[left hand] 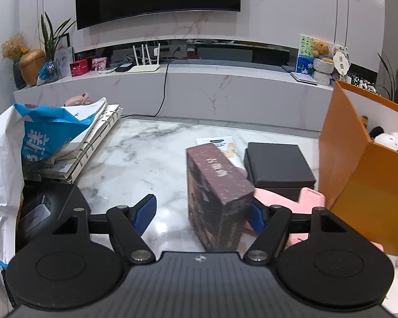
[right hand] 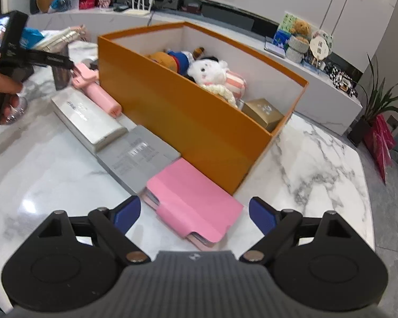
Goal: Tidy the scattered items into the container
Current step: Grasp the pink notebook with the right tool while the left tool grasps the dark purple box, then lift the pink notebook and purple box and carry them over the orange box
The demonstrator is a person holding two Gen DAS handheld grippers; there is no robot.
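My right tongs (right hand: pixel 195 212) are gaping either side of the pink wallet (right hand: pixel 192 204) on the tabletop (right hand: pixel 318 164), left tongs (left hand: pixel 201 212) also spread around the brown box (left hand: pixel 217 193), both lined up for grabs, orange container (right hand: pixel 188 116) just behind.

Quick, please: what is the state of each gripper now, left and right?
Left gripper: open, brown box between its fingers, not clamped.
Right gripper: open, over the pink case, holding nothing.

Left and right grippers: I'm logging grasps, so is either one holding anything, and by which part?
Nothing is held. The left gripper stands open around the brown box, its left pad clear of it. The right gripper is open over the pink case.
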